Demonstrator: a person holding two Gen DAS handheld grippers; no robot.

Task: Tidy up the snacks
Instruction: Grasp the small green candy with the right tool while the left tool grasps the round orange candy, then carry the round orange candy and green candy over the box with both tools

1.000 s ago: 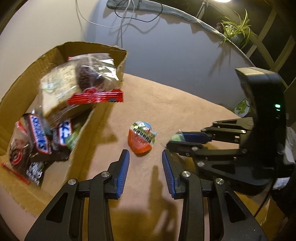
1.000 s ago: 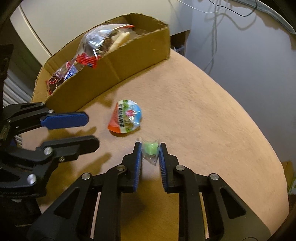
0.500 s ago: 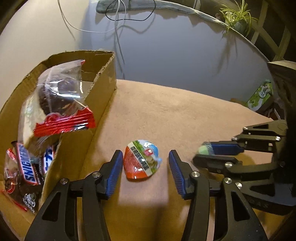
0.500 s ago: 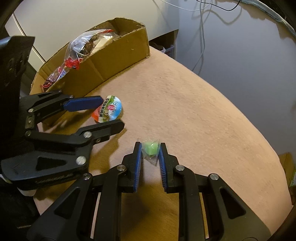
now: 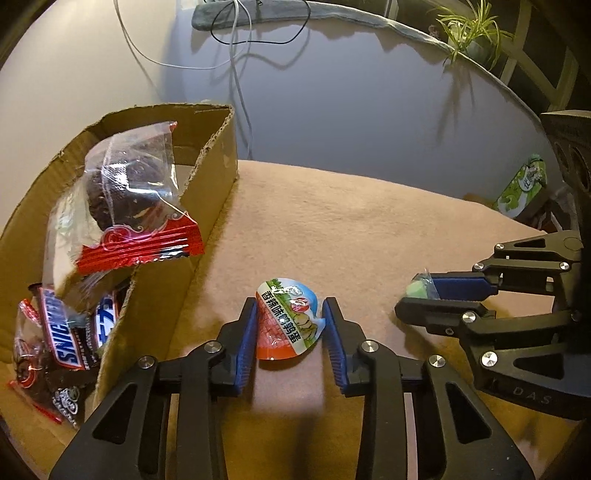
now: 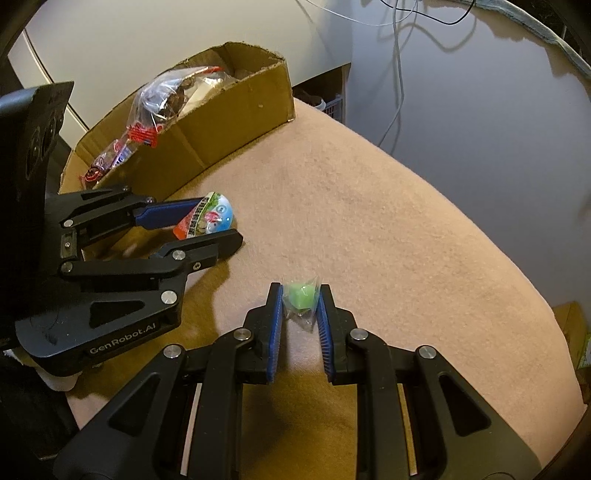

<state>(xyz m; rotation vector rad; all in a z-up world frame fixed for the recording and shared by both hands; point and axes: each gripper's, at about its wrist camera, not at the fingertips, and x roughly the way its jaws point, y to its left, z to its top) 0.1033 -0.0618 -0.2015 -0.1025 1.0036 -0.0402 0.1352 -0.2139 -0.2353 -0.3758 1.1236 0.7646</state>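
A round egg snack pack (image 5: 288,319) with a red, white and blue lid lies on the tan cloth. My left gripper (image 5: 290,317) has closed around it, both blue pads touching its sides; it shows in the right wrist view too (image 6: 207,218). My right gripper (image 6: 300,299) is shut on a small green candy (image 6: 301,295) in clear wrap and holds it just above the cloth; the candy also shows in the left wrist view (image 5: 419,288). A cardboard box (image 5: 218,177) at the left holds a bagged chocolate muffin (image 5: 125,192) and Snickers bars (image 5: 61,339).
The tan cloth covers a round table (image 6: 388,221) whose edge curves away at the right. Cables (image 5: 236,74) hang on the wall behind. A green packet (image 5: 522,188) and a potted plant (image 5: 469,33) are beyond the table's far right.
My left gripper moved forward over the egg snack pack and closed its fingers onto it. My right gripper kept holding the green candy, staying almost still.
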